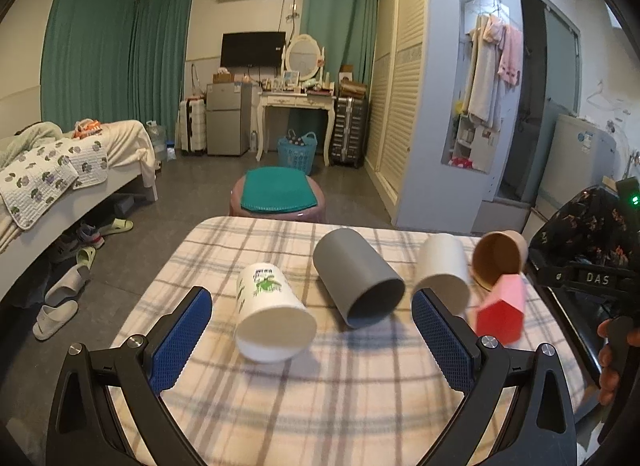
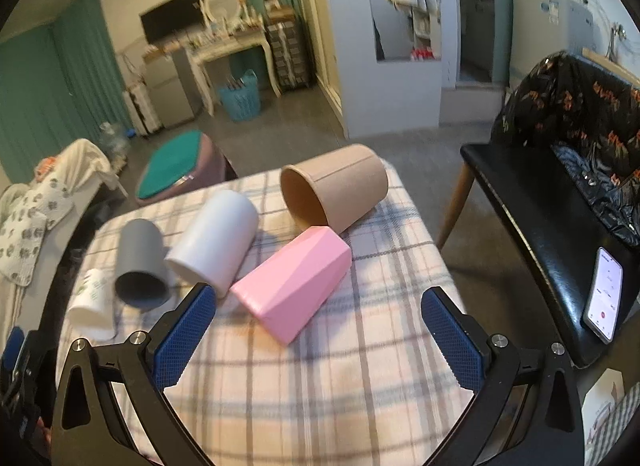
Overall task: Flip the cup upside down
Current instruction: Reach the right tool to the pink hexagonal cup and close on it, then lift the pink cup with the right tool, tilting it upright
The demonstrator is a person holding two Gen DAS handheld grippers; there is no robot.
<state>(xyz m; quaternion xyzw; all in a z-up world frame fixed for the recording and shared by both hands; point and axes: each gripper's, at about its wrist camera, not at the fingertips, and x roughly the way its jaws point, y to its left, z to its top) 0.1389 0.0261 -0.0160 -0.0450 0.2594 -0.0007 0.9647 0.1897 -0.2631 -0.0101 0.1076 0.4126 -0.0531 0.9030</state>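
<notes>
Several cups lie on their sides on a plaid-covered table [image 1: 280, 394]. From left: a white cup with green print [image 1: 272, 314] [image 2: 90, 306], a dark grey cup [image 1: 356, 282] [image 2: 140, 262], a plain white cup [image 1: 442, 270] [image 2: 216, 238], a faceted pink cup [image 1: 502, 308] [image 2: 292, 286] and a tan cup [image 1: 500, 258] [image 2: 336, 189]. My left gripper [image 1: 312, 322] is open above the table, the printed cup between its blue pads. My right gripper [image 2: 320, 318] is open and empty, the pink cup just ahead between its fingers.
A black chair [image 2: 532, 201] with a dark floral garment and a lit phone [image 2: 604, 300] stands right of the table. A pink stool with a green cushion [image 1: 276, 193] stands beyond the table's far edge. A bed [image 1: 60, 173] is at left.
</notes>
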